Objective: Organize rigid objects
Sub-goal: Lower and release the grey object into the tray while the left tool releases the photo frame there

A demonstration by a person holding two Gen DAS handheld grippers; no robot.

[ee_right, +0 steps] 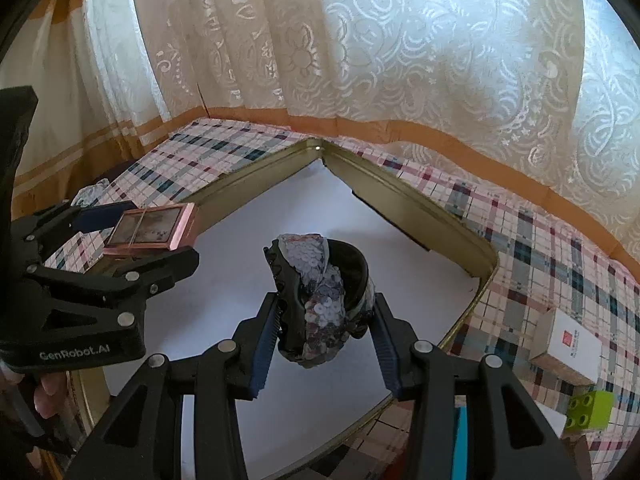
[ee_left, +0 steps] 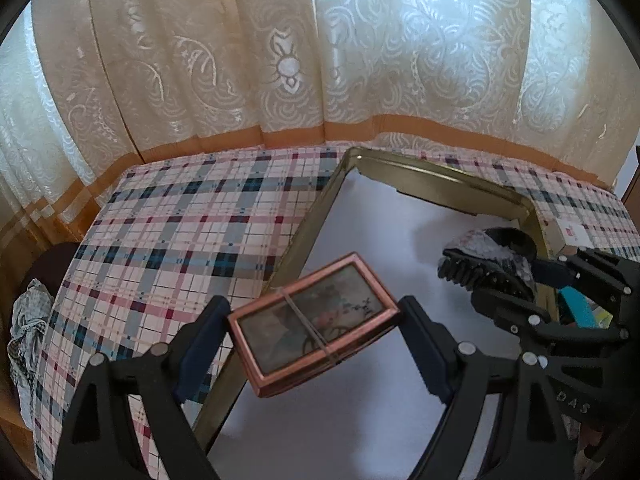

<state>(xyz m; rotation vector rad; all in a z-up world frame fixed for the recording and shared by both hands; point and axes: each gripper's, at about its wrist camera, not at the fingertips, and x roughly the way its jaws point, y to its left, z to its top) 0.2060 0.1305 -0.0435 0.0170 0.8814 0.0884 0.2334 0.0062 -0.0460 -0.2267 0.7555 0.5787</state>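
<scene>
A flat copper-rimmed box with a rubber band round it (ee_left: 314,322) is clamped across the left gripper (ee_left: 312,344), held over the gold-rimmed, white-floored tray (ee_left: 404,168). The right gripper (ee_right: 324,328) grips a sequin-covered black hair claw (ee_right: 320,300) above the tray floor. Both seem mid-delivery; next comes lowering and releasing. Only the right view shows a green toy brick (ee_right: 588,414).

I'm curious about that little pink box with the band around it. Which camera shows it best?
The left wrist view. There the pink box sits large and central, held in the left gripper, with its lid picture and rubber band plain. The right wrist view shows it only small, at the left edge, seen slantwise.
</scene>
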